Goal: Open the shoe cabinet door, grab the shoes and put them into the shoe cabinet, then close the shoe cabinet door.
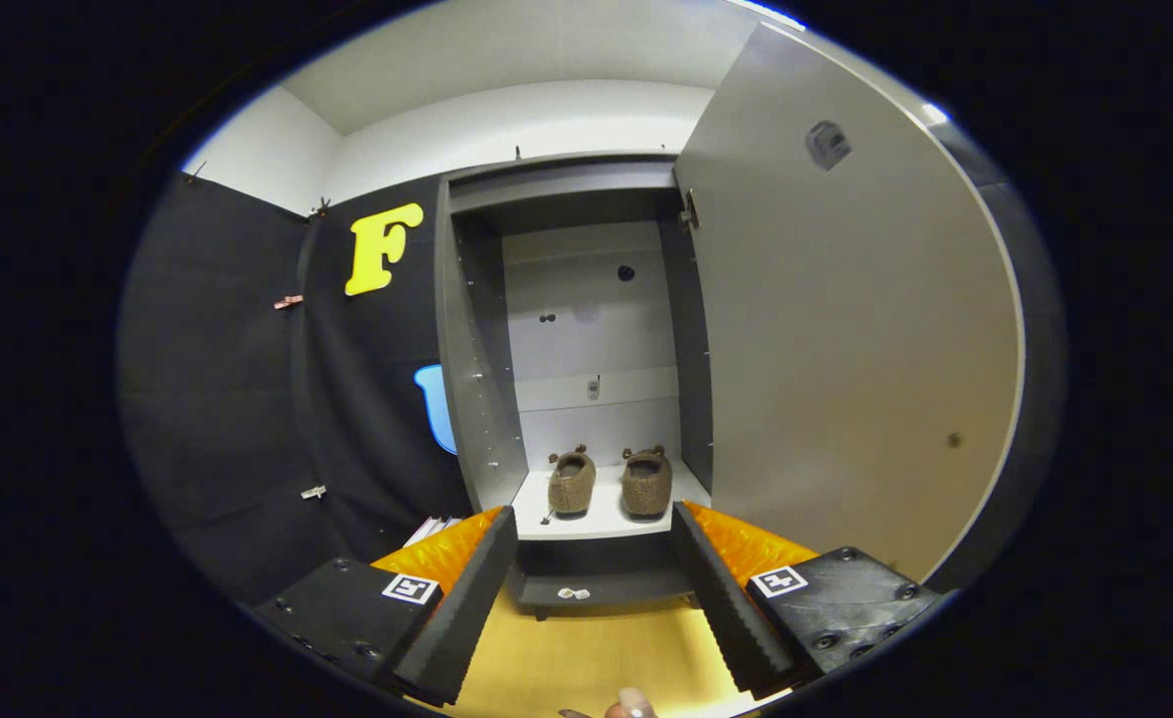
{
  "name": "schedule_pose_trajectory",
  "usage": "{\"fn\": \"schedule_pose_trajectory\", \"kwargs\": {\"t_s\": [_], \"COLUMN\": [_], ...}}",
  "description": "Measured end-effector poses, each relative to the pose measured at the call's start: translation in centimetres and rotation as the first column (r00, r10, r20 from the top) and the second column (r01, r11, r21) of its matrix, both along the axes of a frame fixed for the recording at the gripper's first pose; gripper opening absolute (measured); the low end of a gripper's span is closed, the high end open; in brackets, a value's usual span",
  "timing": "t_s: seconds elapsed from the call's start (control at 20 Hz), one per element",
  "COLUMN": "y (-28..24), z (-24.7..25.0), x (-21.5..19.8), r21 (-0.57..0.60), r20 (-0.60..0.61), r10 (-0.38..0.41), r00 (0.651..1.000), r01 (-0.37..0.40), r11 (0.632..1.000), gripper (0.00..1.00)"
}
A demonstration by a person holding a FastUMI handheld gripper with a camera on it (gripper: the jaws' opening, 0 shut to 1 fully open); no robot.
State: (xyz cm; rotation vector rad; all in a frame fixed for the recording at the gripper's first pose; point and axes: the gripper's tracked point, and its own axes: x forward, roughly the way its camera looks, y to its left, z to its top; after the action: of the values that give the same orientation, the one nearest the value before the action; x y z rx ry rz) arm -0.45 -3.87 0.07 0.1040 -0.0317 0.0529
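- The upper part of the shoe cabinet (586, 299) is lying in shadow, and only a few dark holes and a small fitting on its pale back panel are making themselves out.
- A small pale scrap (575, 593) is sitting on the dark ledge below the shelf; what it is cannot be told.
- The far edge of the cabinet door (846, 329) is curving away out of sight, and a blurred grey patch high on it is too indistinct to identify.
- A fingertip (632, 703) is peeking in at the very bottom, cut off; the rest of the hand is hidden.
- The claw (591, 558) is pointing straight at the open cabinet, held level over the wooden floor (586, 658), its fingers (467, 598) standing wide apart and gripping nothing.
- The pair of brown slippers (608, 483) is sitting side by side on the white bottom shelf (596, 524), beyond the fingertips and framed between them, toes facing the back panel.
- The door is standing swung open to the right of the slippers.
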Motion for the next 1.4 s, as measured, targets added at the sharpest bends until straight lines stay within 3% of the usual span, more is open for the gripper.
{"fn": "schedule_pose_trajectory", "kwargs": {"t_s": [0.2,0.45,0.65,0.85,1.1,1.4], "y": [-4.7,-11.9,-17.6,-21.9,-24.1,-23.2], "z": [0.4,1.3,0.9,0.6,-0.1,-0.8], "x": [-4.5,-9.0,-10.9,-10.3,-7.4,-5.1], "r21": [0.009,0.004,0.011,0.031,0.046,0.072], "r20": [-0.001,0.026,0.012,0.003,-0.032,-0.06], "r10": [-0.045,-0.154,-0.255,-0.304,-0.284,-0.23], "r00": [0.999,0.988,0.967,0.953,0.958,0.971], "r01": [0.045,0.154,0.255,0.304,0.285,0.234], "r11": [0.999,0.988,0.967,0.952,0.957,0.97], "gripper": [0.98,0.98,0.98,0.98,0.98,0.98]}}
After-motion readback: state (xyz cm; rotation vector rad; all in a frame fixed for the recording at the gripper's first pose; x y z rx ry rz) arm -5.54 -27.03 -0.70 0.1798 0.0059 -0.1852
